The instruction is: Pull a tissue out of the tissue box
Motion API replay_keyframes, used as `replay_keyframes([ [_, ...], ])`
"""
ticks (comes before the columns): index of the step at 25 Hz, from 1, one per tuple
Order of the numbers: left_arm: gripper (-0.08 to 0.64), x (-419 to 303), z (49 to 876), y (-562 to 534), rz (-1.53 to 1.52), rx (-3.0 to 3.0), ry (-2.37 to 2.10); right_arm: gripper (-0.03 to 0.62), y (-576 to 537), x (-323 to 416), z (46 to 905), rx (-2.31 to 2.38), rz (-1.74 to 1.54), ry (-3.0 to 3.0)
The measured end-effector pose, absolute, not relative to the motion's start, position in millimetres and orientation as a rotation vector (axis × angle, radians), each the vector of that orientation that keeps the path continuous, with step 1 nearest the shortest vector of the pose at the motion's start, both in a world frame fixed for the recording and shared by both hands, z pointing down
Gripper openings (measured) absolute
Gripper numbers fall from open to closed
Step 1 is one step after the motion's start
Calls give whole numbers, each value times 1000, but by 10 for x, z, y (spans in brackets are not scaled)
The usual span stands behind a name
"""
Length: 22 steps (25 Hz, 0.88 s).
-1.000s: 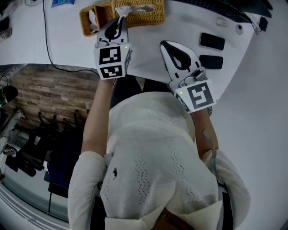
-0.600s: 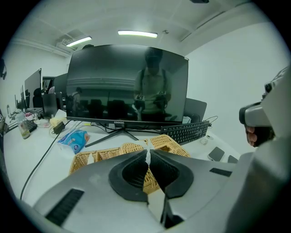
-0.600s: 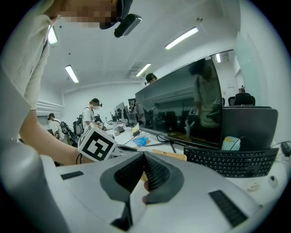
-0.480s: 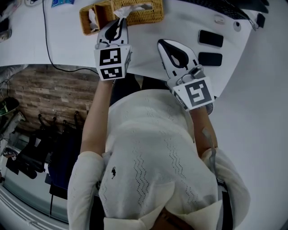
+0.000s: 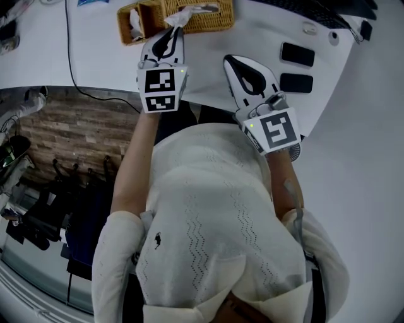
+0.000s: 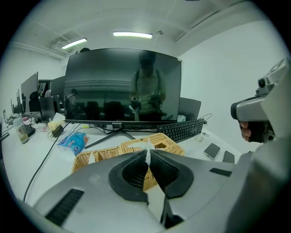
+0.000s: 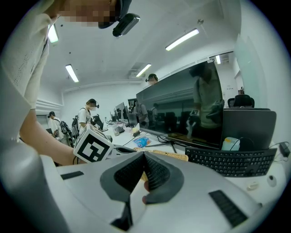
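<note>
- Our left tongs point(image 5: 172, 28) were clenched on the tissue point(image 6: 147, 157), a thin white strip pinched between the pads just above the near rim of the tissue box point(image 5: 201, 15).
- The tissue box, a woven wicker one, sat toward the far side of the white worktop point(image 5: 252, 35), in front of the monitor point(image 6: 122, 86), with more tissue bunched at its top slot.
- A second wicker basket point(image 5: 132, 24) stood just beside the box's left end.
- Our right tongs point(image 5: 231, 62) were clenched with nothing between the pads, held over bare worktop to the right of the left pair and apart from the box.
- Two dark phones point(image 5: 297, 57) lay flat, one nearer than the other, to the right of the right tongs and near the worktop's right edge.
- The keyboard point(image 6: 184, 129) lay behind the box on the right.
- A black cable point(image 5: 68, 50) crossed the worktop on the left and dropped over its near edge.
- The near edge ran below both marker cubes; the bare strip between box and phones gave the most open room.
</note>
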<state>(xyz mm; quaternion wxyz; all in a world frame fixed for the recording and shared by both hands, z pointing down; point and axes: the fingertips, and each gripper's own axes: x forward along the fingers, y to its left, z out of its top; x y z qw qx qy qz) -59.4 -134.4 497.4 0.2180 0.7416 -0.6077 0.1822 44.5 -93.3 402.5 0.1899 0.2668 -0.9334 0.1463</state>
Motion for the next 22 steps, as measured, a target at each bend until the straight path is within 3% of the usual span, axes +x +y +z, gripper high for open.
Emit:
replay_keyframes([
  [22,20,-537,4928,-1175,523,2113,-1637,2,-783,438,4004,794,404,-2605],
])
